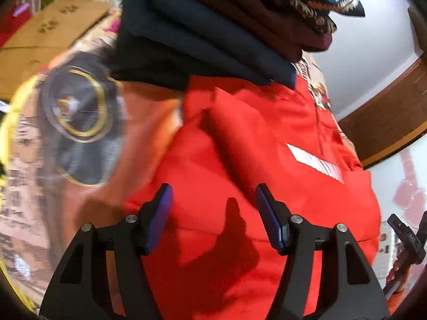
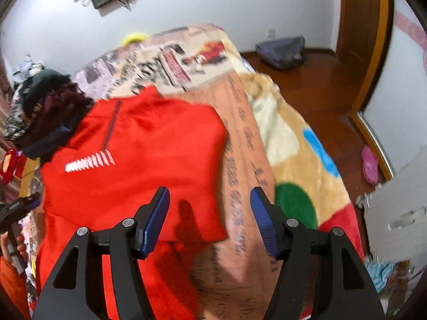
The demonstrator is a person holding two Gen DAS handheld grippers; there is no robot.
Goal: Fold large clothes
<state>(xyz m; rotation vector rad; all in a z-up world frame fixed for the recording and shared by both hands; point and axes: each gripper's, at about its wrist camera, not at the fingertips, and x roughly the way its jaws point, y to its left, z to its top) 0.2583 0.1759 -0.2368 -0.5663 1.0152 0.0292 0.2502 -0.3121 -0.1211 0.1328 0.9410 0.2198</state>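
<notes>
We hang both grippers over the red top [image 2: 138, 144], which lies spread on the printed blanket [image 2: 240, 122], part folded, a sleeve laid across its front so the body narrows; the left gripper [image 1: 213, 213] stands released, nothing between its pads, above the lower front; the right gripper [image 2: 209, 213] is likewise released and empty, over the top's right edge; the folded pile [image 1: 202, 32] sits just beyond the collar, probably where this one goes next.
</notes>
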